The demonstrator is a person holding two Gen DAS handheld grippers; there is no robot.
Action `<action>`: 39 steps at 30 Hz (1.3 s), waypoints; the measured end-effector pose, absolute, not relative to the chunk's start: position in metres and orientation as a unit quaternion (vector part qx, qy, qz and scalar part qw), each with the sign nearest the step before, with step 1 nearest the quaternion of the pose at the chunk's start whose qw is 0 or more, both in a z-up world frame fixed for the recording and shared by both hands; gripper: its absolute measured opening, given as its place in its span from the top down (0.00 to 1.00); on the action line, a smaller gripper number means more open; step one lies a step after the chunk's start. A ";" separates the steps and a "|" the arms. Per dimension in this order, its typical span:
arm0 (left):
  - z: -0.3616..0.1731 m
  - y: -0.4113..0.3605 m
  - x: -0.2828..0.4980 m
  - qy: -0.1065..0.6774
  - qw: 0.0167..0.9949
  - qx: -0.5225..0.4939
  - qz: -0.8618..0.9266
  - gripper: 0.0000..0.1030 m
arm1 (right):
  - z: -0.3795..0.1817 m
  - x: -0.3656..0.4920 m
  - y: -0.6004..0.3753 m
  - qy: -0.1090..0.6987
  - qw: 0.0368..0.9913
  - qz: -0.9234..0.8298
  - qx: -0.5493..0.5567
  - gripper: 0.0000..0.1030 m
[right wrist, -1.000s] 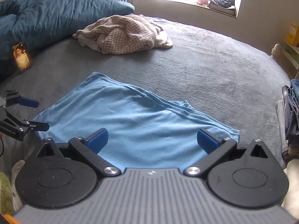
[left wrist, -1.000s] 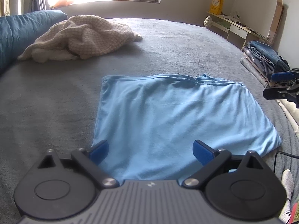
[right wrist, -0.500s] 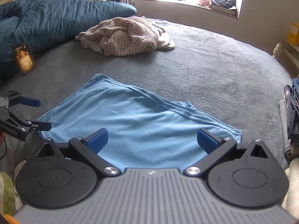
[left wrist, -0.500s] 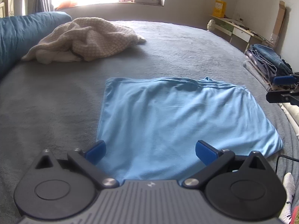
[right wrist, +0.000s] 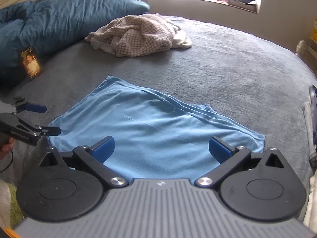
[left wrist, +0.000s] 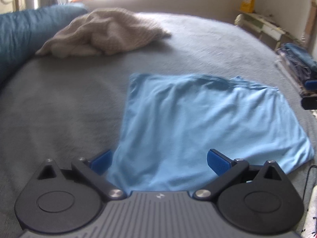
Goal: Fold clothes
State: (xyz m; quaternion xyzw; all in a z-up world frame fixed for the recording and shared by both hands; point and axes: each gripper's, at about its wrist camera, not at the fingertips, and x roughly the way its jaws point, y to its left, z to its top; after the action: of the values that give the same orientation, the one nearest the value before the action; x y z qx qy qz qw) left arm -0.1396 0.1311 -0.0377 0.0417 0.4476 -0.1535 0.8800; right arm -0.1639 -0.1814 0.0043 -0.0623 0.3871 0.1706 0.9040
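A light blue folded garment [left wrist: 202,123] [right wrist: 150,127] lies flat on the grey bed. My left gripper [left wrist: 159,161] hovers open over its near left edge, nothing between the blue pads. Open too, my right gripper [right wrist: 161,148] is above the garment's near edge, toward its right side. From the right wrist view the left gripper [right wrist: 42,119] shows at the far left, open, held by a hand beside the garment's left corner. The right gripper's tips [left wrist: 310,93] peek in at the far right of the left wrist view.
A crumpled beige knit garment [right wrist: 138,34] [left wrist: 103,34] lies farther back on the bed [right wrist: 227,63]. A dark blue duvet [right wrist: 53,21] runs along the left, with a small picture card [right wrist: 30,62] against it. Stacked clothes [left wrist: 297,59] sit off the right side.
Both grippers have drawn back and up a little from the blue garment, and the left wrist view has swung left. The garment has not moved. Both grippers stay open.
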 end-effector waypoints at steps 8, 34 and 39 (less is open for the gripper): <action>-0.052 0.143 -0.123 0.517 0.850 0.056 -0.083 0.03 | 0.007 -0.112 -0.141 0.431 0.872 0.205 -0.107 0.01; -0.065 0.151 -0.118 0.549 0.831 0.090 -0.022 0.03 | -0.058 -0.056 -0.055 0.460 0.860 0.218 0.032 0.02; -0.065 0.148 -0.118 0.549 0.830 0.100 -0.018 0.03 | -0.063 -0.060 -0.055 0.465 0.858 0.215 0.032 0.02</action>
State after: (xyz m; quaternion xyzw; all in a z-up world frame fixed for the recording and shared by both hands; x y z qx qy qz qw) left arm -0.1180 0.1480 -0.0648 0.0995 0.5487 -0.0178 0.8299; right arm -0.0598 -0.0552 -0.0631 0.0317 0.4645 0.2150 0.8585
